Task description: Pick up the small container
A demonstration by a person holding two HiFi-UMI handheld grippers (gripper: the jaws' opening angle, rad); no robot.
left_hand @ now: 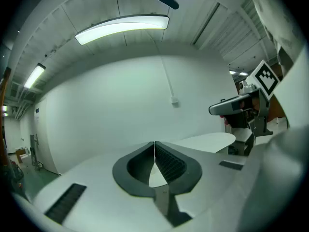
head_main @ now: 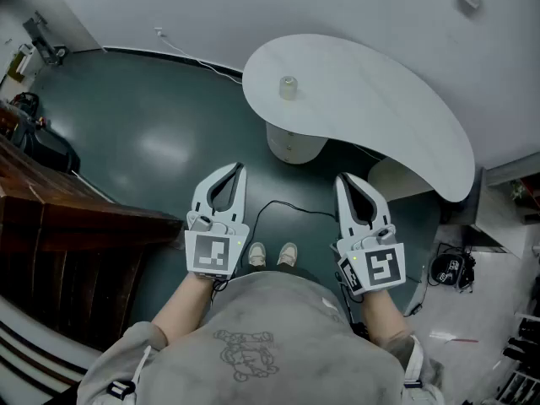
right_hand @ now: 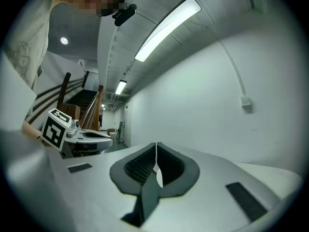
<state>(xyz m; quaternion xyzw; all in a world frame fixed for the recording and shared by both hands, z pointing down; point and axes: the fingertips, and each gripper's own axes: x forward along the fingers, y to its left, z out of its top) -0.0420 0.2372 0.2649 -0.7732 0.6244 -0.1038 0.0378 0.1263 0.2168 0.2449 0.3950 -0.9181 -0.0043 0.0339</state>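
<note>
A small pale container (head_main: 288, 88) stands upright on the white curved table (head_main: 380, 116), toward its left end. Well short of the table, above the dark floor, my left gripper (head_main: 240, 167) is held shut with nothing between its tips. My right gripper (head_main: 341, 178) is level with it, also shut and empty. In the left gripper view the jaws (left_hand: 154, 143) meet at their tips and point at a white wall; the table's edge (left_hand: 207, 141) shows at right. In the right gripper view the jaws (right_hand: 157, 144) are closed and the container is out of sight.
A round white pedestal (head_main: 295, 144) carries the table. A black cable (head_main: 283, 205) lies on the dark floor (head_main: 152, 125) between the grippers, above the person's shoes (head_main: 274, 254). A wooden staircase (head_main: 59, 226) rises at left. Headphones (head_main: 451, 270) and clutter lie at right.
</note>
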